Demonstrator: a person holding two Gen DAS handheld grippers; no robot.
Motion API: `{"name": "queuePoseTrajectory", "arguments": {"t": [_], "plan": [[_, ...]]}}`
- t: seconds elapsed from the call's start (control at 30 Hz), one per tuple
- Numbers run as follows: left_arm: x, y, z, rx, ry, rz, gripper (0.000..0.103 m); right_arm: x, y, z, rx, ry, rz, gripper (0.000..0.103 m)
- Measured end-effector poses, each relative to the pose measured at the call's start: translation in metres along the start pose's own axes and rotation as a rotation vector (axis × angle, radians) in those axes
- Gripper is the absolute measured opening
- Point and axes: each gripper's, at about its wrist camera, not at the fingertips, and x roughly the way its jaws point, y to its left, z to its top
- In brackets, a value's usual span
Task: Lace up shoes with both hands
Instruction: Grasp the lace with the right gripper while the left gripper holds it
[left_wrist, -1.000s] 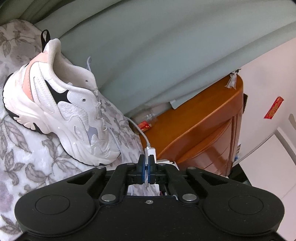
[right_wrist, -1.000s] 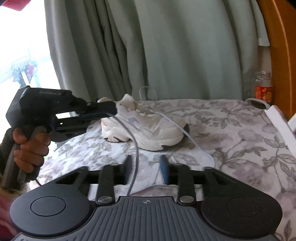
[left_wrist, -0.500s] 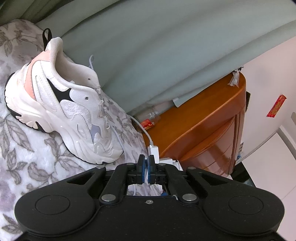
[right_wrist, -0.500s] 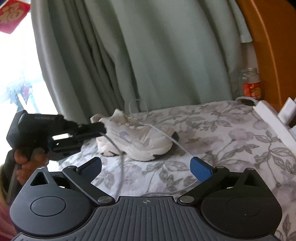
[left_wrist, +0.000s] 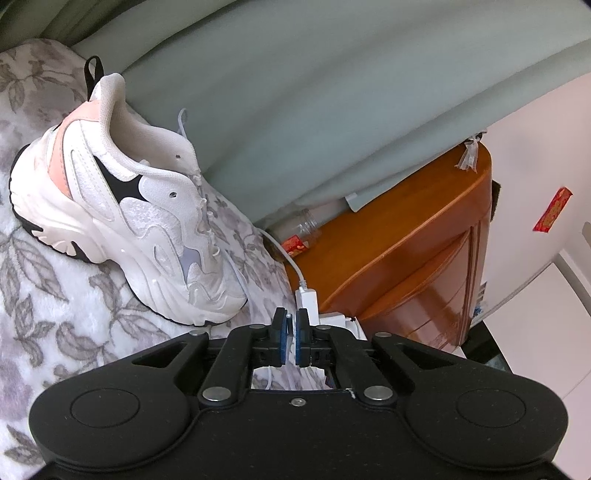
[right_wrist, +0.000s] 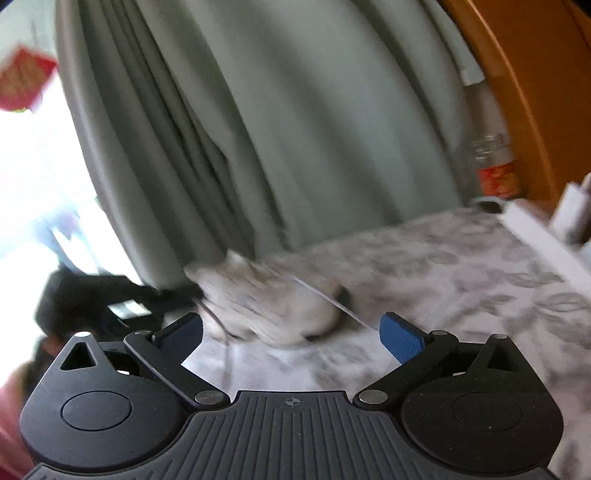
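One shoe (left_wrist: 122, 206) lies on the blanket (left_wrist: 44, 295), half laced. Left gripper (left_wrist: 290, 328) is pinched tight on the lace (left_wrist: 236, 273); right gripper (right_wrist: 291, 328), just sprung wide, holds nothing. Next, I judge, it must catch the loose lace end.

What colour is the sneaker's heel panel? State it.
Salmon pink heel panel on a mostly white sneaker; the left wrist view shows it best.

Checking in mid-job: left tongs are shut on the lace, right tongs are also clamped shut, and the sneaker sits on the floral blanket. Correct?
Not quite. The right tongs stand wide open with nothing gripped, as the right wrist view shows. The left tongs are shut on the lace, and the sneaker sits on the floral blanket.
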Motion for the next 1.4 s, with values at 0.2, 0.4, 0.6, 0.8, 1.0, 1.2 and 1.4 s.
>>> {"name": "queuePoseTrajectory", "arguments": {"t": [0.2,0.4,0.6,0.8,1.0,1.2,1.4], "plan": [[0.0,-0.001,0.0,0.001,0.002,-0.002,0.0,-0.009,-0.007,0.005,0.029,-0.066,-0.011,0.103],[0.004,-0.003,0.0,0.006,0.013,-0.006,0.0,-0.011,0.003,0.007,-0.059,-0.09,-0.09,0.103],[0.005,-0.003,0.001,0.006,0.018,-0.012,0.0,-0.008,0.003,0.012,-0.076,-0.091,-0.143,0.088],[0.007,-0.005,0.001,0.009,0.03,-0.02,0.0,0.0,0.014,0.013,-0.112,-0.042,-0.067,0.047],[0.01,-0.009,0.0,0.007,0.053,-0.043,0.0,0.014,0.04,0.015,-0.225,0.017,0.045,0.033],[0.009,-0.013,0.001,-0.001,0.067,-0.076,0.0,0.029,0.063,0.012,-0.36,0.082,0.099,0.023],[0.008,-0.015,0.002,-0.001,0.071,-0.092,0.0,0.035,0.071,0.011,-0.386,0.099,0.107,0.013]]}}
